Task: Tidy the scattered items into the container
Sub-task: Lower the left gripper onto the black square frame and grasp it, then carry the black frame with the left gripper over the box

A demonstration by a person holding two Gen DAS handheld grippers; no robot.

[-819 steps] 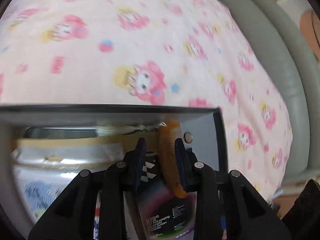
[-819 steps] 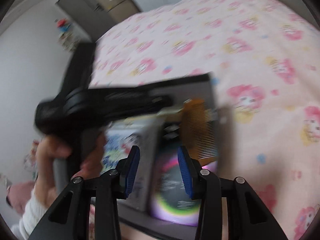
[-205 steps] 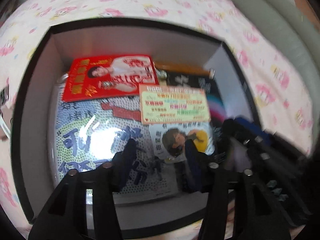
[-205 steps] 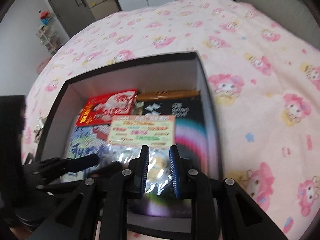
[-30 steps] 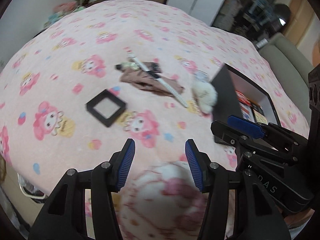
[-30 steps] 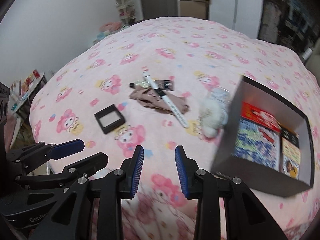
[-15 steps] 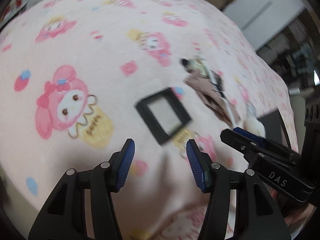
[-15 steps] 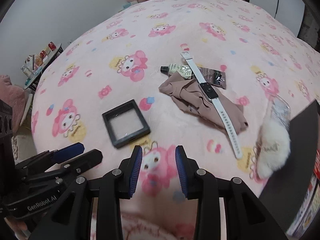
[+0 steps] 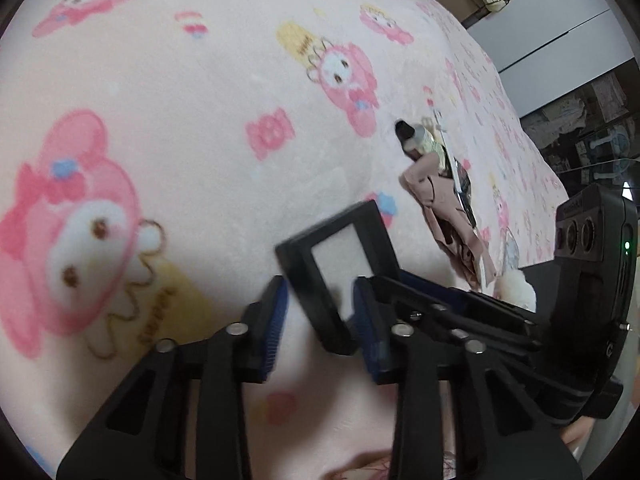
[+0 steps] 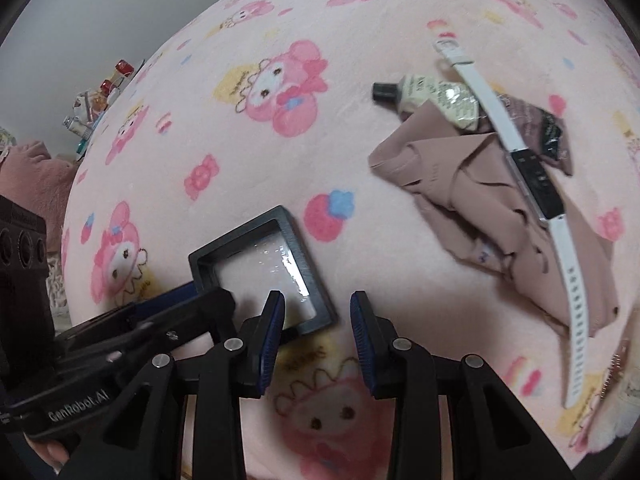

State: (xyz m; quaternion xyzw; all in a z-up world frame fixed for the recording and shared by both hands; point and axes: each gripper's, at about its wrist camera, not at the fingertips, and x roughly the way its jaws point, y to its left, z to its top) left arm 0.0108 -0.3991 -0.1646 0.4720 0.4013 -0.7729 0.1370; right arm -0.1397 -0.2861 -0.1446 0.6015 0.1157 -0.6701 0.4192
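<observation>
A small black square frame box (image 9: 338,264) with a clear window lies on the pink cartoon blanket. My left gripper (image 9: 320,312) is open with its jaws on either side of the box's near corner. In the right wrist view the box (image 10: 262,270) lies just left of my right gripper (image 10: 318,318), which is open and empty; the left gripper's fingers (image 10: 176,300) reach the box from the left. A brown cloth (image 10: 496,208), a white watch (image 10: 536,184) and a cream tube (image 10: 436,98) lie farther right.
A white fluffy item (image 9: 516,290) lies beyond the cloth next to the dark container's edge (image 9: 540,270). A dark sachet (image 10: 540,128) lies under the watch. The bed's edge falls off at left, with a shelf of small items (image 10: 96,100) beyond.
Both grippers have moved down and in toward the black frame box. The left gripper's jaws now straddle its corner. The box has not left the blanket.
</observation>
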